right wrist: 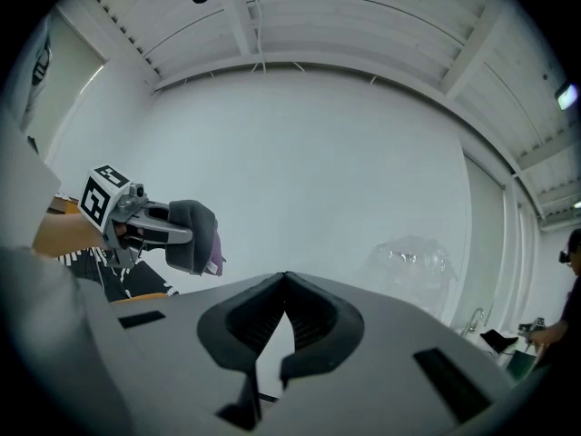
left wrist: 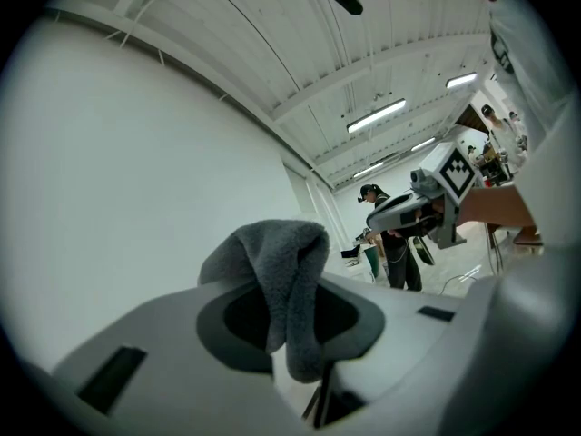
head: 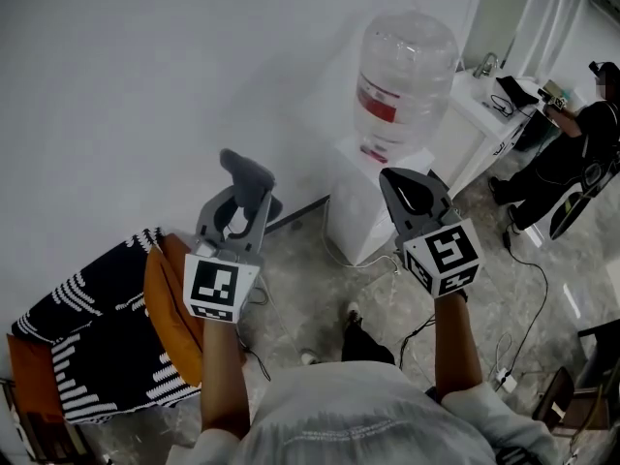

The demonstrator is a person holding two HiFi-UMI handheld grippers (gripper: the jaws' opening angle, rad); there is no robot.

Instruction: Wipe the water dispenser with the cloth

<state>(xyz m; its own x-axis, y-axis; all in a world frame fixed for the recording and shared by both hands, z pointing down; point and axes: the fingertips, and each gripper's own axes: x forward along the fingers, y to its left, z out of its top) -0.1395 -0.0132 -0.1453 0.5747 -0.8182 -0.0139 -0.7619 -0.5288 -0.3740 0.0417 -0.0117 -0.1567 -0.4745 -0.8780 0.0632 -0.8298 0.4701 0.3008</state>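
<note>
A white water dispenser (head: 363, 201) with a clear bottle (head: 405, 80) on top stands against the wall ahead. My left gripper (head: 250, 184) is raised in front of me and shut on a grey cloth (head: 246, 172), which bunches up over the jaws as a grey cloth (left wrist: 281, 284) in the left gripper view. My right gripper (head: 407, 188) is held up level with it, left of the bottle (right wrist: 413, 262), shut with nothing between its fingertips. Both grippers are short of the dispenser.
A chair draped with a black-and-white patterned fabric (head: 92, 342) and an orange cloth (head: 174, 308) is at my lower left. Cables (head: 523, 289) run across the marble floor. A person (head: 572, 163) sits at the far right beside a white counter (head: 494, 109).
</note>
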